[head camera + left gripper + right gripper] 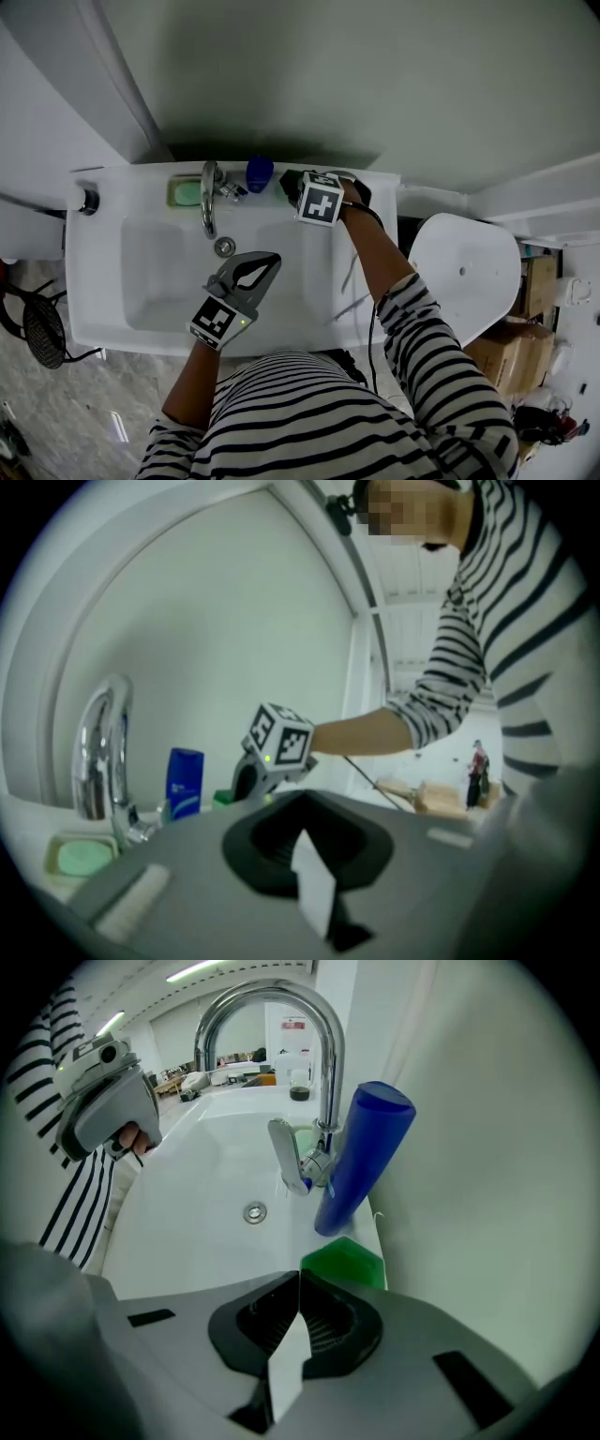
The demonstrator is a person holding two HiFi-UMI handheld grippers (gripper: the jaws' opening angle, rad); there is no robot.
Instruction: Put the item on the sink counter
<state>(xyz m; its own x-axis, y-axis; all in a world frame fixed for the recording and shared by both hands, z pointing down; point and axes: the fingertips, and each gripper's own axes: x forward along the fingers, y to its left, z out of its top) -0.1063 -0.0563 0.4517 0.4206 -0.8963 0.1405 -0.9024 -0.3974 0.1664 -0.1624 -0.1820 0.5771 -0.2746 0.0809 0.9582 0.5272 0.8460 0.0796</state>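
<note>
Right tool (299, 1277) clenched, empty, near green item (345, 1262) by blue bottle (361, 1157) on white bench (103, 281); left tool (305, 795) clenched over basin (169, 272); pale wall (328, 75) behind.

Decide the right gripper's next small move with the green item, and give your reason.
Probably ease the right gripper slightly lower until the green item rests on the sink counter beside the blue bottle. Its fingers look shut on the item's edge, angled steeply down, and contact with the counter isn't clear.
</note>
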